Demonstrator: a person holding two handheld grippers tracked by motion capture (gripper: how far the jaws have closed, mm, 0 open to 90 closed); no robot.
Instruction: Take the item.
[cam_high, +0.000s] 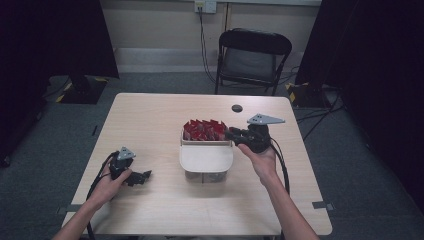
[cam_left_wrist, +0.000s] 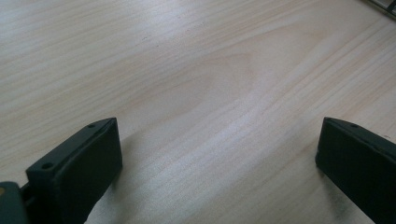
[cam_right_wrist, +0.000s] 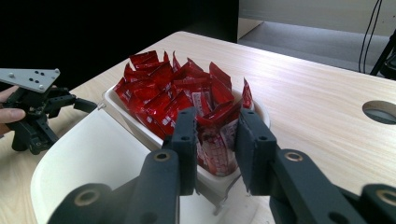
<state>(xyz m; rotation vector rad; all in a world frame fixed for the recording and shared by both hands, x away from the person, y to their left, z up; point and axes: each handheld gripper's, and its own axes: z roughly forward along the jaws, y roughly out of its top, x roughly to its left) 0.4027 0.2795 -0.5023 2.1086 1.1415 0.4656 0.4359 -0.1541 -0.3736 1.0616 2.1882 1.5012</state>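
At frame centre the right gripper (cam_right_wrist: 212, 149) nips a red foil sachet (cam_right_wrist: 215, 140) in the white plastic bin (cam_right_wrist: 116, 105), likely lifting next; the left gripper (cam_left_wrist: 217, 158) rests open on the pale wooden desk (cam_left_wrist: 196, 70)

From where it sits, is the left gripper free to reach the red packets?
Probably yes: the left gripper rests open on the bare table, beside the white container holding the red packets.

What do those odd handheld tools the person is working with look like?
Each hand holds a black claw tool with two blocky, flat-faced jaws studded with small screw holes. The left claw and the right claw each carry a grey three-cornered plate on top, drilled with little holes, and trail black cables back along the forearms. The forearms show no sleeves.
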